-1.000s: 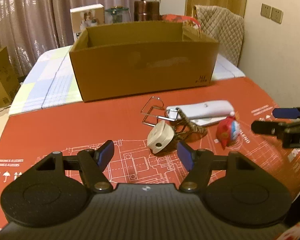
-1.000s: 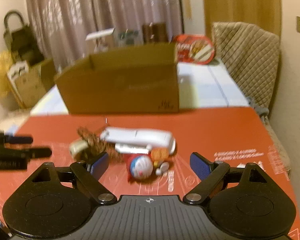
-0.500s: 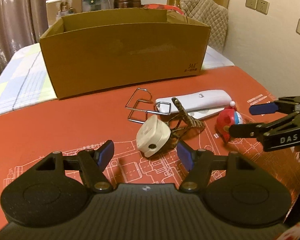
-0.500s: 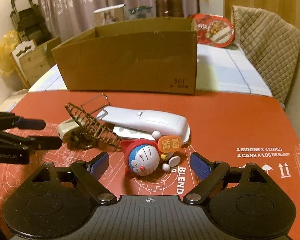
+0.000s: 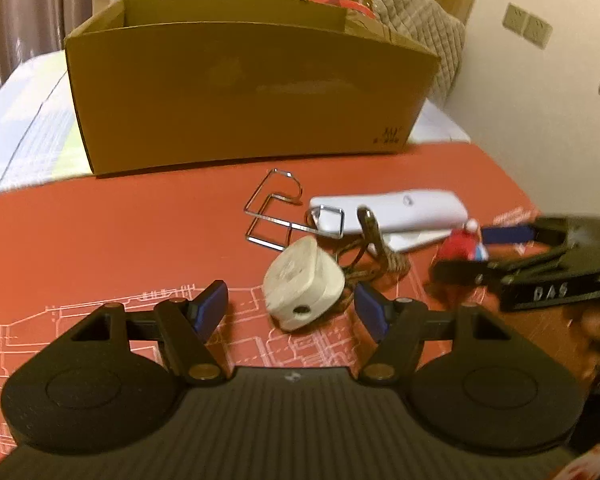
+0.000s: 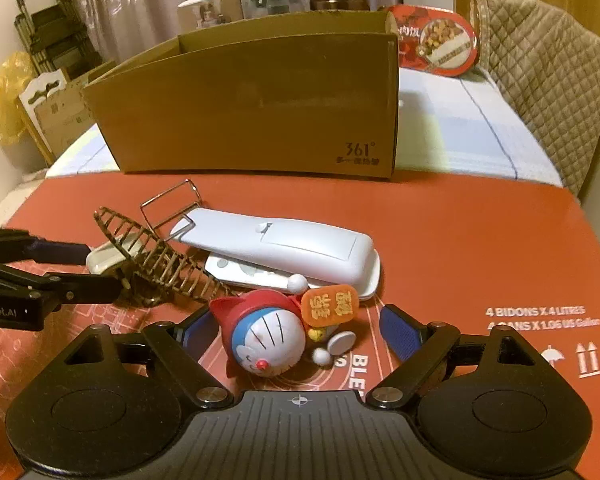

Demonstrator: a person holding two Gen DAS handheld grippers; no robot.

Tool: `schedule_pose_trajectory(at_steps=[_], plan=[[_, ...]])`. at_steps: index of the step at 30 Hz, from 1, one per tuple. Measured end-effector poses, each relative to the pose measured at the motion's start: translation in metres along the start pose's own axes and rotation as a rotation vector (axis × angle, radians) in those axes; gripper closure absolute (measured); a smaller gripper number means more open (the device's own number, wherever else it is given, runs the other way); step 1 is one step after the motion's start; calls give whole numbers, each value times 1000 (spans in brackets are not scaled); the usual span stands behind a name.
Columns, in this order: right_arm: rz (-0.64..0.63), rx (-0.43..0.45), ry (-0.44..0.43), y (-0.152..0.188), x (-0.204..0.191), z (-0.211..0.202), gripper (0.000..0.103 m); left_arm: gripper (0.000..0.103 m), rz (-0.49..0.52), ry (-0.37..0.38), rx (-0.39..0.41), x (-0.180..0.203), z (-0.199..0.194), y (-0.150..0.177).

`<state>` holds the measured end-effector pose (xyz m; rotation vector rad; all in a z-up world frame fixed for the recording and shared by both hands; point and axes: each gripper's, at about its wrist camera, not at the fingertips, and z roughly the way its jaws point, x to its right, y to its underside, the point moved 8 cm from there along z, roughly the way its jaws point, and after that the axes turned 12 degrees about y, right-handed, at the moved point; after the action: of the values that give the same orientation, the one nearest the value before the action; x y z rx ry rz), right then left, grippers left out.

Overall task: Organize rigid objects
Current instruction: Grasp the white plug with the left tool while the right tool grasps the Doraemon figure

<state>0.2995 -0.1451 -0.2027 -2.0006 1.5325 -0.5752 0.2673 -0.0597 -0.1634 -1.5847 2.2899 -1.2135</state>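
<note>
On the red mat, my left gripper stands apart around the white plug — pads not touching it. Right gripper is likewise spread, cat figurine between its pads, untouched. White remote lies at 12 o'clock from the figurine; cardboard box beyond.

A brown cardboard box, white remote, and red-hooded blue-and-white figurine on a red mat.
</note>
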Motion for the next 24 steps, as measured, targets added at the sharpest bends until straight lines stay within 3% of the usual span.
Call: schedule_pose_trajectory(at_steps=[2,4,11,15,24], plan=[[4,-7,-8,0,-1,2,20,38,-23,10,9,-3,2,-3],[-2,-20,-17,0,-2,4,34,39,-57,22,13,-7,4,-5],[-12,-23,-1,3,-4,4,35,45,-74,36,2,-11,14,-7],[-16,-28,8,4,-4,3,36,62,-55,50,-13,-6,18,-6],[6,-42,31,6,-1,-2,36,63,11,-15,-34,-2,11,-1]])
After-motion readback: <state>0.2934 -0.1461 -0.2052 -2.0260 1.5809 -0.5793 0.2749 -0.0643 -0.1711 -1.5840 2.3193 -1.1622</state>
